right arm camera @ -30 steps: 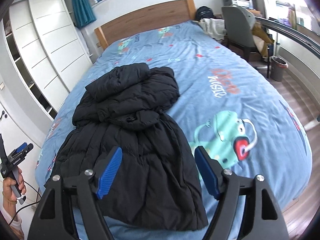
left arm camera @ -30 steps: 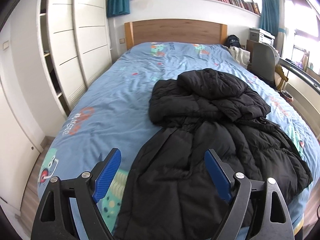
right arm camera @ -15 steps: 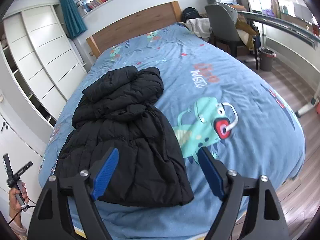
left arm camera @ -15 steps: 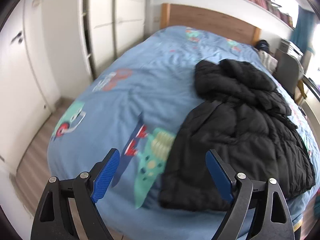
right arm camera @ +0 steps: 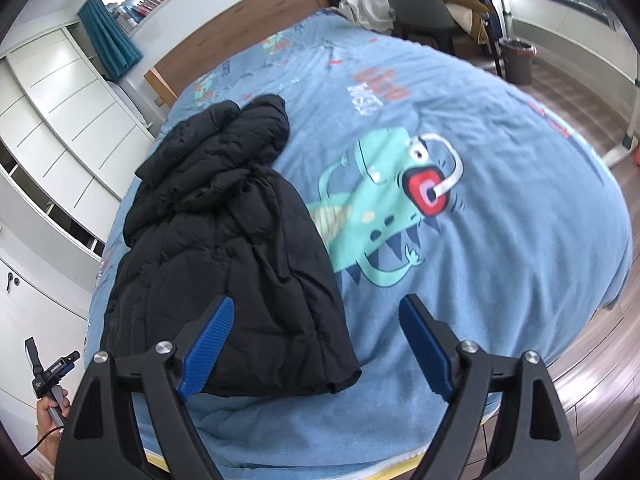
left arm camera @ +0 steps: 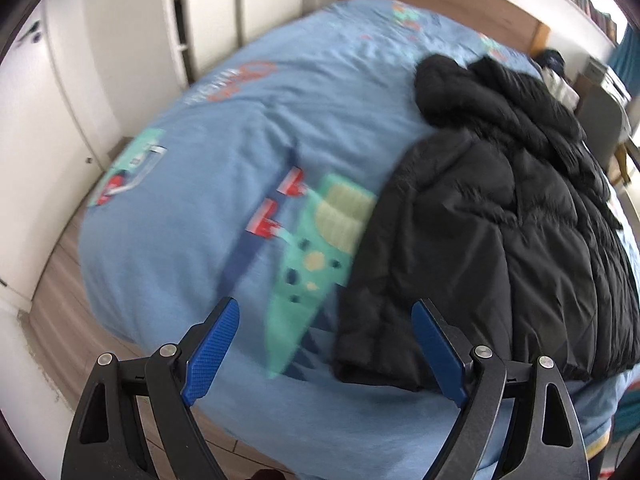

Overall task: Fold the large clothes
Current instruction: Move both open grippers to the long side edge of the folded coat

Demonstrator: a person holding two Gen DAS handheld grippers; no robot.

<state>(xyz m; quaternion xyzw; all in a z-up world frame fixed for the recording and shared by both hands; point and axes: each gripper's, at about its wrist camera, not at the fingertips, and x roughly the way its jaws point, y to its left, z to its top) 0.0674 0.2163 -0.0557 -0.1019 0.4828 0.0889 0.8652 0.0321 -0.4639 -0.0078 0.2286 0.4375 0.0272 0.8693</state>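
One black coat (left arm camera: 500,216) lies on one bed (left arm camera: 224,152), ahead of the jaws. Two grippers show, left (left arm camera: 324,350) and right (right arm camera: 316,344), each with two blue pads. One chair (right arm camera: 416,4) and one bin (right arm camera: 518,60) stand far beyond the right jaws.

Bright daylight, left view motion-blurred, right sharper, both fisheye-warped with dark corners.

Each handheld gripper, the left gripper (left arm camera: 325,347) and the right gripper (right arm camera: 316,343), has black plastic arms with triangular cut-outs, silver round screw heads at the joints, and blue ribbed pads (left arm camera: 210,350) lining the fingers. The bare-skinned left hand (right arm camera: 48,418) grips a black handle with a trailing black cable (right arm camera: 34,446).
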